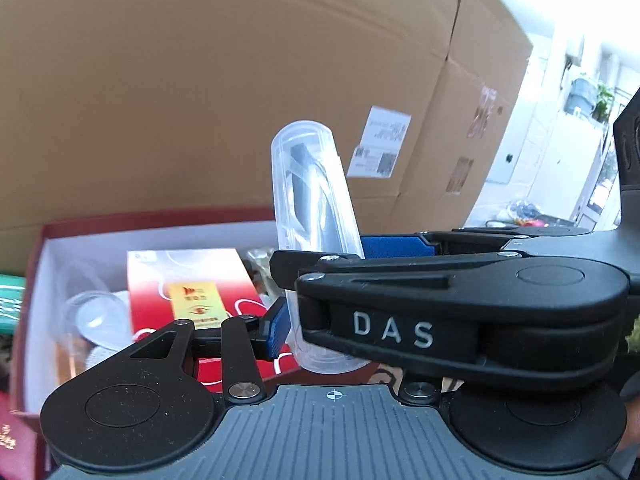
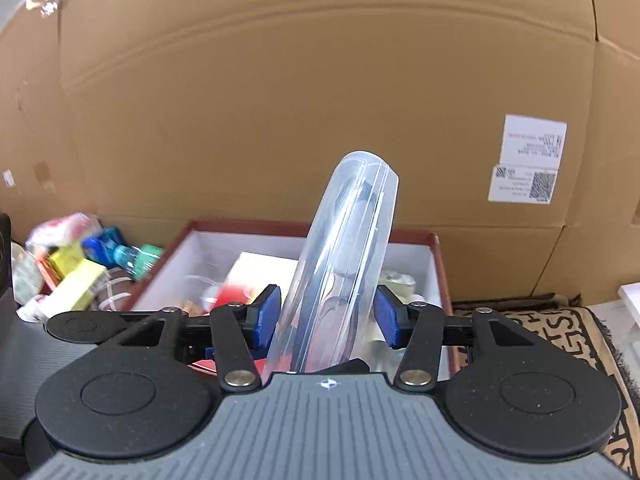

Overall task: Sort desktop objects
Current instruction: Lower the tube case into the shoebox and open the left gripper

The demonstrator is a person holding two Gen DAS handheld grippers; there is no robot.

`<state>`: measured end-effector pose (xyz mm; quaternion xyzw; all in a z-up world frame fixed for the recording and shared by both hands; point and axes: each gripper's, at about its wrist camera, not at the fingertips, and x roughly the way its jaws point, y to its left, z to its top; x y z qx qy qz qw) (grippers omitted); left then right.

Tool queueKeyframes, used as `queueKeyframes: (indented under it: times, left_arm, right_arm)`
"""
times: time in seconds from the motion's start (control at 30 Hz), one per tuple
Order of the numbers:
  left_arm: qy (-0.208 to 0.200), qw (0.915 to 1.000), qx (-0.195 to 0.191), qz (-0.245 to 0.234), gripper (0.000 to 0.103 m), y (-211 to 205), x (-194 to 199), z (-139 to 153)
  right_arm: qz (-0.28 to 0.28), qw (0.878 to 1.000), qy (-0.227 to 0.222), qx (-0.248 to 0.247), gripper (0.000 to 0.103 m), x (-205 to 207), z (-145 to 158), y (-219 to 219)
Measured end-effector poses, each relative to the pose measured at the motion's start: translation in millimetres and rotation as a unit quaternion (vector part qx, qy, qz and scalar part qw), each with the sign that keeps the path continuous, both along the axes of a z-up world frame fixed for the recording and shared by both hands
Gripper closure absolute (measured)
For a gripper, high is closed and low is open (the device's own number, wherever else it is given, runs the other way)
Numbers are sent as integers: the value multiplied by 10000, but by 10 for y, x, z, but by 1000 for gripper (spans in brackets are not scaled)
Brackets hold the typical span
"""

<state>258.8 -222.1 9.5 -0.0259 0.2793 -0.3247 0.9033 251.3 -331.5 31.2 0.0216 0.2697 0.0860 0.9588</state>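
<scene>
Clear case point(image 2: 344, 264) upright between pads of right tool point(image 2: 328, 318), over red box point(image 2: 438, 280).

Gripper arm lettering: "DAS", white raised capitals on the black arm of the right gripper point(image 1: 394, 332), seen in the left wrist view.
Shipping label point(image 2: 527, 159): white sticker on the cardboard box point(image 2: 280, 100); printed lines, a QR code and a smaller code, text too small to read.
Same label, left wrist view point(image 1: 380, 142): blurred, unreadable.
Red print on cardboard point(image 1: 482, 112): faint characters, possibly a logo, illegible.
Red-and-white packet point(image 1: 192, 288): gold panel with red characters and an eye-like emblem, not legible.
Dark red item point(image 1: 8, 440): gold script at the frame edge, unreadable.
Rug point(image 2: 560, 344): letter-like pattern, no readable word.
</scene>
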Motion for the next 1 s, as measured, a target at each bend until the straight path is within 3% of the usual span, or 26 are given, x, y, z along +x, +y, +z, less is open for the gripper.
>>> queueKeyframes:
  times: [0.2, 0.23, 0.27, 0.3, 0.33, 0.53, 0.77, 1.0]
  left_arm:
    - [8, 10000, 61, 5, 52, -102, 106, -54]
    - [-1, 10000, 81, 57, 39, -72, 101, -48]
    - [-9, 9999, 101, 110, 36, -43, 96, -43]
    - [-18, 9998, 122, 162, 23, -13, 91, -37]
    - [-27, 9997, 142, 214, 14, 16, 86, -32]
    - [-78, 9982, 264, 528, 17, 193, 55, 1]
    - [16, 9954, 504, 809, 26, 317, 64, -18]
    - [59, 9941, 597, 903, 26, 401, 35, -72]
  right_arm:
    - [-64, 9998, 56, 161, 44, 136, -83, -149]
    - [-145, 9996, 43, 242, 38, 149, -96, -182]
    - [-226, 9992, 30, 324, 32, 163, -110, -215]
    - [-308, 9987, 12, 401, 24, 172, -123, -249]
    - [-392, 9982, -35, 451, 25, 157, -127, -290]
    - [-691, 9954, -23, 668, 29, 103, -176, -434]
    - [-564, 9972, 138, 466, 38, 58, -247, -312]
    - [-419, 9985, 136, 316, 41, 30, -254, -216]
